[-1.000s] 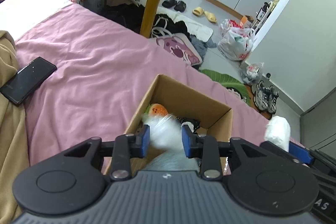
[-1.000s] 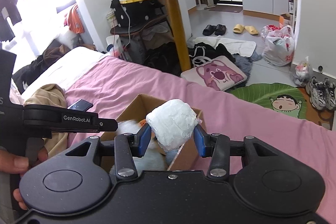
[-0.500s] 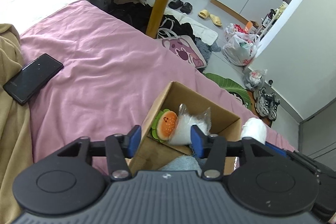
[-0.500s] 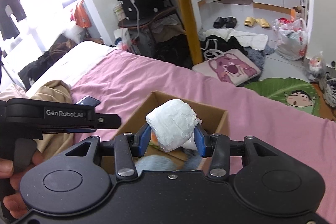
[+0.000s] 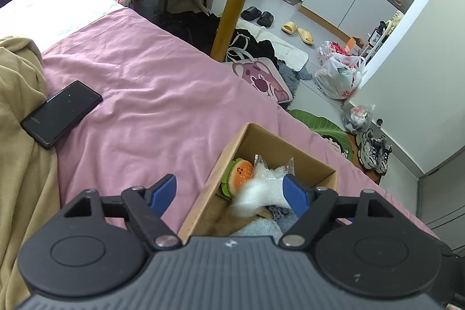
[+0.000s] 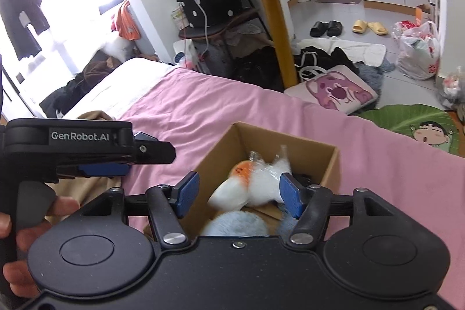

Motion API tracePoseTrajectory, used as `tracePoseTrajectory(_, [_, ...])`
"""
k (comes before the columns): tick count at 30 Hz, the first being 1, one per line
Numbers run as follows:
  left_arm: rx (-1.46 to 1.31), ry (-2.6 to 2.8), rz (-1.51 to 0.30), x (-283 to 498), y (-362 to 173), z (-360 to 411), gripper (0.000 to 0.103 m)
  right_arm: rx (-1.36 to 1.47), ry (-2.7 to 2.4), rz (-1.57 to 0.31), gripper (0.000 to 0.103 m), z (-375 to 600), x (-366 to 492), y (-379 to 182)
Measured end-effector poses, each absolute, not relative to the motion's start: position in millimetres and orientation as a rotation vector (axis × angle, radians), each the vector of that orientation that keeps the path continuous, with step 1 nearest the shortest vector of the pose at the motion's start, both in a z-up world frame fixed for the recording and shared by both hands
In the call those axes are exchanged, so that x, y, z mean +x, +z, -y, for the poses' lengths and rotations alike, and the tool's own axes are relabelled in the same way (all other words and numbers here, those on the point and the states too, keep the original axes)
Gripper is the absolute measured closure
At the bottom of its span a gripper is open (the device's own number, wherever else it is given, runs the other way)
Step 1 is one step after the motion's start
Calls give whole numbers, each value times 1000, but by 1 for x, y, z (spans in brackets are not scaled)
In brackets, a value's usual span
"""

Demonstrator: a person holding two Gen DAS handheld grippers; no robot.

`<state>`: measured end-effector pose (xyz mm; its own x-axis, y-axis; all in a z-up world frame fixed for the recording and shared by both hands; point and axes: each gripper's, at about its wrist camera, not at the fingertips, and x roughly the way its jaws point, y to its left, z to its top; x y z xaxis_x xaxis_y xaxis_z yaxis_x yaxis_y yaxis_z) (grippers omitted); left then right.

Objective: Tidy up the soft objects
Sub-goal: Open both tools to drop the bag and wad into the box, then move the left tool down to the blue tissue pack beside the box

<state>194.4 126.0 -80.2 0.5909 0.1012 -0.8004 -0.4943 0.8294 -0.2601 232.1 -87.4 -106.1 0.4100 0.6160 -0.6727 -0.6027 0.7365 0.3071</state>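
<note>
"GenRobot.AI" printed on left claw, spread, empty.

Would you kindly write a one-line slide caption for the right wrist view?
Open right gripper above a cardboard box on the pink bedsheet, a blurred white bundle dropping inside.

Pink bed, brown box, blue fingers.
The bed sheet is plain pink, with a tan blanket along its left edge and a glossy black phone on it. The cardboard box is brown; inside are a burger plush in orange and green, a white blurred bundle and pale blue fluffy fabric. Both grippers are black with blue fingers. On the floor, a pink cartoon-bear cushion and a green leaf-pattern mat.
</note>
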Motion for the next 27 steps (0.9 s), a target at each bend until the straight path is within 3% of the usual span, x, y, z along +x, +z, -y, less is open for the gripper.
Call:
tracePoseTrajectory(7, [-467,337,-887,187,-75,-108,17,-21,744,-854,38,112,222,-93])
tracePoseTrajectory(27, [-311,283,-876,168,-54,-34,12,15,659,-833,11,181,207,-81])
